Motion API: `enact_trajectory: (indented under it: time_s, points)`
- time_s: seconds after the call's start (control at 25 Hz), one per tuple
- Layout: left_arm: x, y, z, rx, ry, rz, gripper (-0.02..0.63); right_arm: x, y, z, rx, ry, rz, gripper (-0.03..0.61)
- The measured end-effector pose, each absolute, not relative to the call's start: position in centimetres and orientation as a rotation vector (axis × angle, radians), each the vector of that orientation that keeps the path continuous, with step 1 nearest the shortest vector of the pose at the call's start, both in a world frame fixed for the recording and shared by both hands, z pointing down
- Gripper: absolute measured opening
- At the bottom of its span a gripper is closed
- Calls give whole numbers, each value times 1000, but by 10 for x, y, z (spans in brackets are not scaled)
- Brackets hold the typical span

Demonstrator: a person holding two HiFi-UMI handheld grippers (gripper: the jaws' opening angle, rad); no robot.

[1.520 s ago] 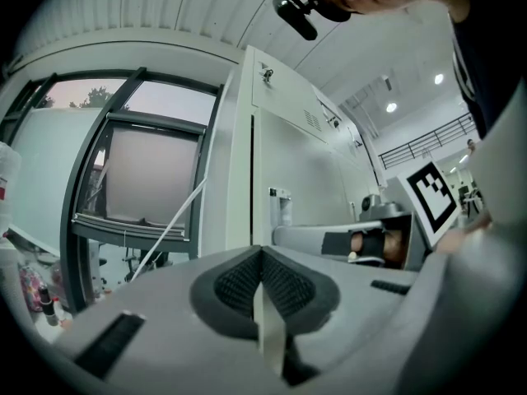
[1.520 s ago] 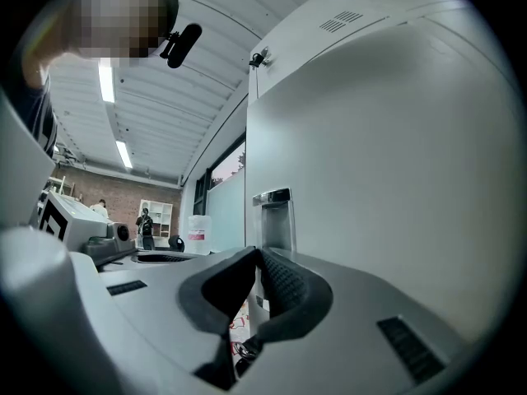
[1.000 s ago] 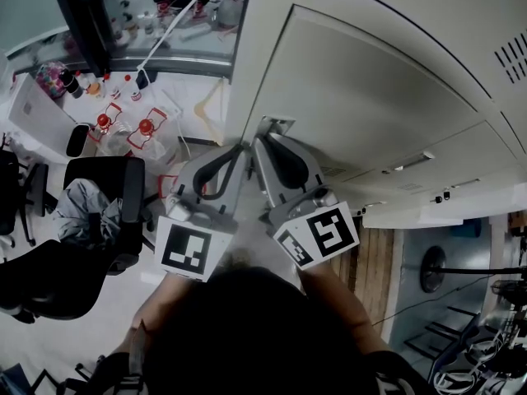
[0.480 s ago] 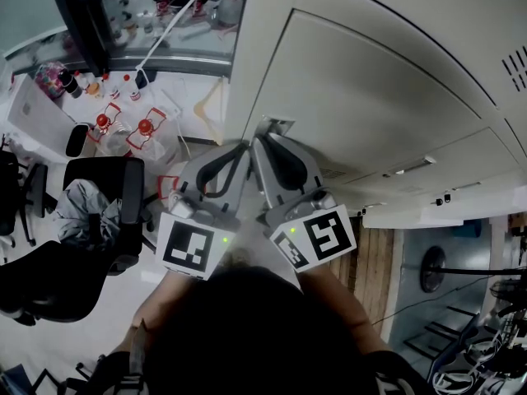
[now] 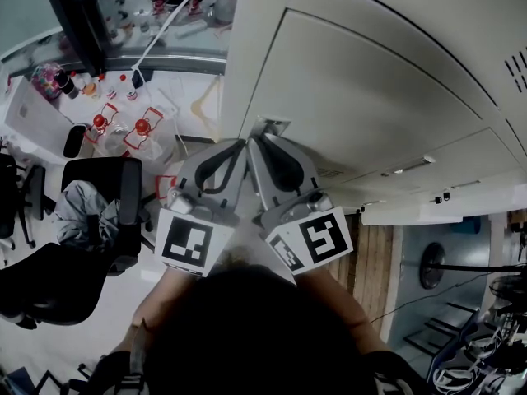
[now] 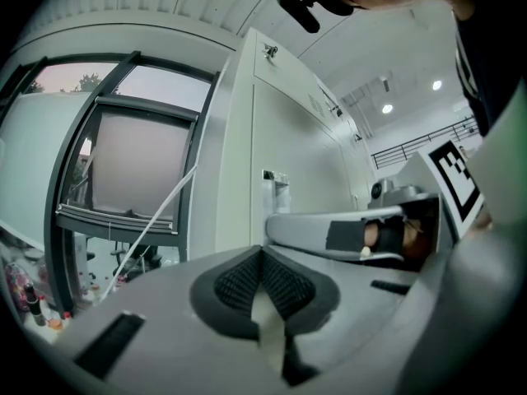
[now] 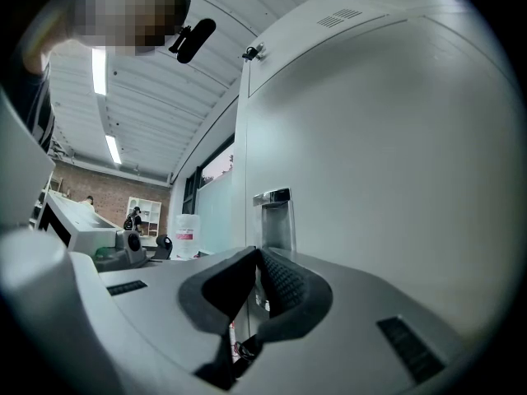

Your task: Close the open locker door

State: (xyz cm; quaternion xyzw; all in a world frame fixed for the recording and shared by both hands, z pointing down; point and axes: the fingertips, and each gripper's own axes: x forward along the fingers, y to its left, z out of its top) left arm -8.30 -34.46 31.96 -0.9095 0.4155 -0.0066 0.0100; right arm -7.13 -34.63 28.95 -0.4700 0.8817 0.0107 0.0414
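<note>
The grey locker door (image 5: 370, 97) fills the upper right of the head view and lies flush with its frame; I see no gap. Its small metal latch (image 5: 272, 126) sits at the door's left edge. Both grippers point at that latch, side by side. My left gripper (image 5: 239, 145) is shut and empty, its tip just short of the latch. My right gripper (image 5: 254, 142) is shut too, right beside it. In the left gripper view the left gripper (image 6: 262, 253) aims at the latch (image 6: 276, 183). In the right gripper view the right gripper (image 7: 257, 255) sits under the latch (image 7: 274, 216).
Black office chairs (image 5: 90, 212) stand at the left. Bottles with red caps (image 5: 123, 130) lie near a dark window frame (image 5: 82, 15). More locker doors with handles (image 5: 408, 164) continue to the right, above a wooden floor strip (image 5: 375, 253).
Both grippers have crept a little toward the latch, still side by side. The door panel looks the same.
</note>
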Motion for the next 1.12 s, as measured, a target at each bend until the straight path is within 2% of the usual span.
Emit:
enact_trajectory:
  time_s: [0.48,1.12]
  points:
    - [-82,-346,321,-2812,1330,-57,0,-72,-345,289,-1514,2700,52,35]
    - [-88,-337,315,-2711,1365,-87,0,-23,-302,281,-1757,2550,153,15]
